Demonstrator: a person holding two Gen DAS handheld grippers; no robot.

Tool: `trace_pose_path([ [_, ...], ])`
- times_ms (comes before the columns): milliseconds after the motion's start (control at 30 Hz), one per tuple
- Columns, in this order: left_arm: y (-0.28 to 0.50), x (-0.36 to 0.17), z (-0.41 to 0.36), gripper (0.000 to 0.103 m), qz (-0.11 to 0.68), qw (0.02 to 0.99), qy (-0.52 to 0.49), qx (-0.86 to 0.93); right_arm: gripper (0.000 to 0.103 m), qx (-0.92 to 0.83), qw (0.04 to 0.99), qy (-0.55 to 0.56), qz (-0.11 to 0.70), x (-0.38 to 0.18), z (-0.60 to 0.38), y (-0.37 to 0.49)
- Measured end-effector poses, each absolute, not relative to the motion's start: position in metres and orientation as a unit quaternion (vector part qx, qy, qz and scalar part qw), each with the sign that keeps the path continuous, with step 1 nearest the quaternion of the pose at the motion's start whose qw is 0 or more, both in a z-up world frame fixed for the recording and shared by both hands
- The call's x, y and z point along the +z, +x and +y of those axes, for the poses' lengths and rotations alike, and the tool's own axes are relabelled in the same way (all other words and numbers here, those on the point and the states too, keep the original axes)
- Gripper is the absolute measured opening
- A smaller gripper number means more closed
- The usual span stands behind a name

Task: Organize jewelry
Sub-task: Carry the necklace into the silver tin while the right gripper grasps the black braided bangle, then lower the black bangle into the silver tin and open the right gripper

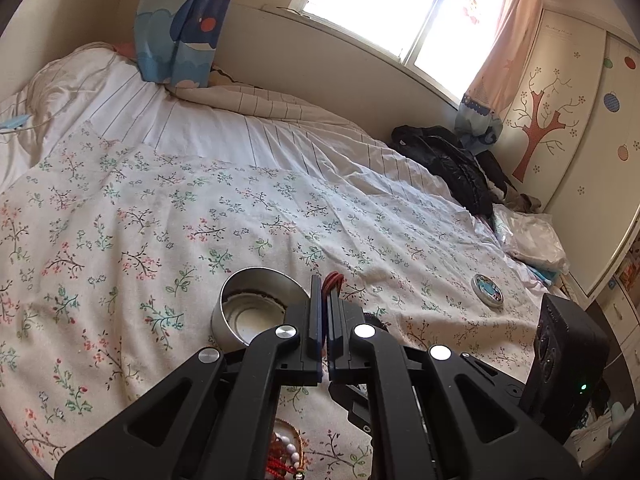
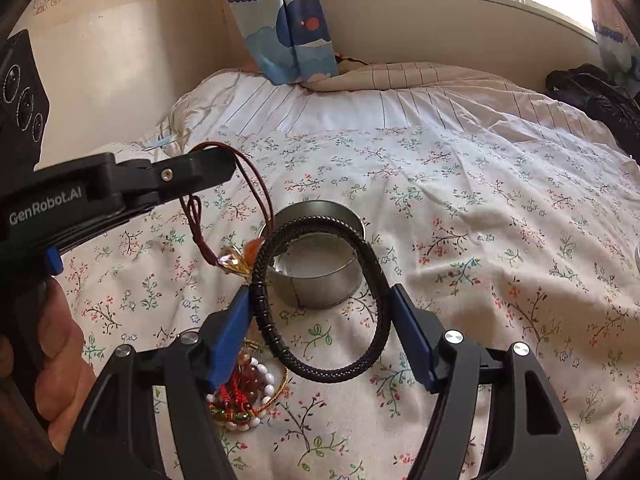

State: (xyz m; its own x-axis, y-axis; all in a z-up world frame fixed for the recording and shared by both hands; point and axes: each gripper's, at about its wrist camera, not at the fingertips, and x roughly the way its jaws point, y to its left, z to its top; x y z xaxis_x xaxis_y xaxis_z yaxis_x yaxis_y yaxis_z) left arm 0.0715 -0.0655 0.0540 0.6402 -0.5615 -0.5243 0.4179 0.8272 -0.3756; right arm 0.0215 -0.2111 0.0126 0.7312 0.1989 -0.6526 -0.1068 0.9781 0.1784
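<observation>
A round metal tin (image 1: 253,307) (image 2: 316,258) stands open on the flowered bedsheet. My left gripper (image 1: 327,292) is shut on a red cord necklace (image 1: 333,281); in the right wrist view it (image 2: 230,166) hangs with an amber pendant (image 2: 236,262) just left of the tin. My right gripper (image 2: 320,300) holds a black braided bracelet (image 2: 320,300) between its blue pads, the ring spanning the jaws, in front of and above the tin. A heap of white and red bead bracelets (image 2: 248,394) (image 1: 286,454) lies on the sheet below the grippers.
The tin's lid (image 1: 487,289) lies on the sheet to the right. A black jacket (image 1: 452,164) and a plastic bag (image 1: 528,240) sit at the bed's far right by the wardrobe. A folded quilt (image 1: 256,100) lies under the window.
</observation>
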Motion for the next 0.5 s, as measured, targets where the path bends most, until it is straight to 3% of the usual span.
trace_pose_path([
  [333, 0.118, 0.018, -0.087, 0.003, 0.384, 0.884, -0.104, -0.247, 0.067, 0.067, 0.925, 0.065, 0.368, 0.004, -0.216, 0.057],
  [433, 0.129, 0.004, -0.078, 0.011, 0.41, 0.877, -0.115, -0.221, 0.067, 0.067, 0.924, 0.058, 0.372, 0.001, -0.214, 0.064],
  [500, 0.131, 0.004, -0.068, 0.026, 0.407, 0.883, -0.122, -0.201, 0.067, 0.068, 0.924, 0.053, 0.372, 0.0, -0.211, 0.07],
])
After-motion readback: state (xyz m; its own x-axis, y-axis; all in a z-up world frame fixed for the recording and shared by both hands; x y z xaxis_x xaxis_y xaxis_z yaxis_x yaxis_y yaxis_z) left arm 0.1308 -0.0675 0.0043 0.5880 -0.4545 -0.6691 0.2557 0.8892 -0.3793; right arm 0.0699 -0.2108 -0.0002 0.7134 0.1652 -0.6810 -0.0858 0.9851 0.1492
